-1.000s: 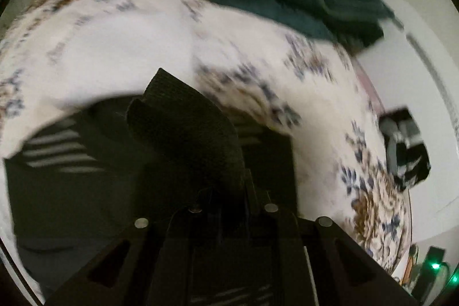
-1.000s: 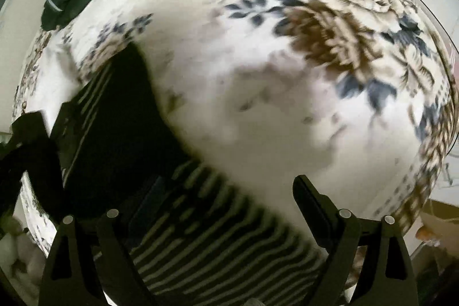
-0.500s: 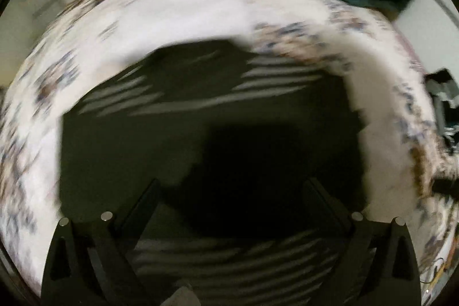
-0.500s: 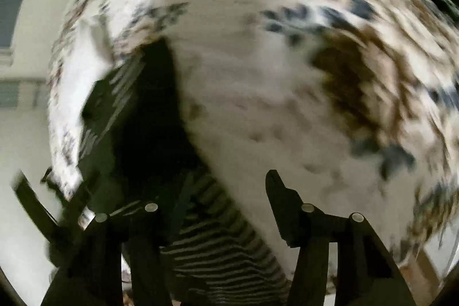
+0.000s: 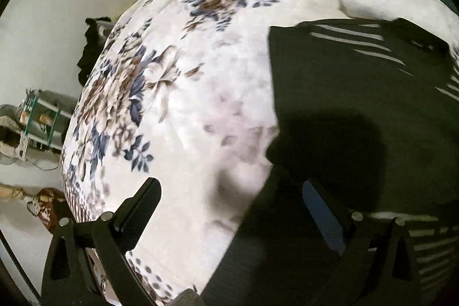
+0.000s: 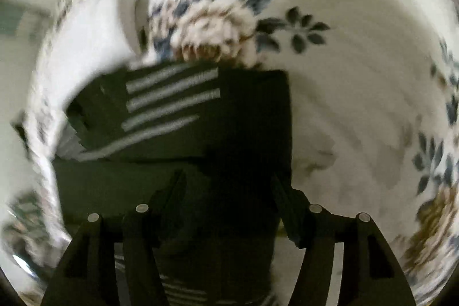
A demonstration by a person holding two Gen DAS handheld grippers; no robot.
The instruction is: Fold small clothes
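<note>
Since a second ago, my left gripper (image 5: 229,205) let go; its jaws hang wide open. At its 2 o'clock lies the dark striped cloth (image 5: 358,93), soft and light. My right gripper (image 6: 229,191) gapes above it; I'd pinch an edge.

The left wrist camera looks down along its own fingers (image 5: 152,191), close above the flowered bedspread (image 5: 178,93), with the dark striped garment (image 5: 358,93) at its right. The right wrist camera, blurred, hangs near over the same garment (image 6: 200,116), bedspread (image 6: 344,105) all around. Both views share these two.
</note>
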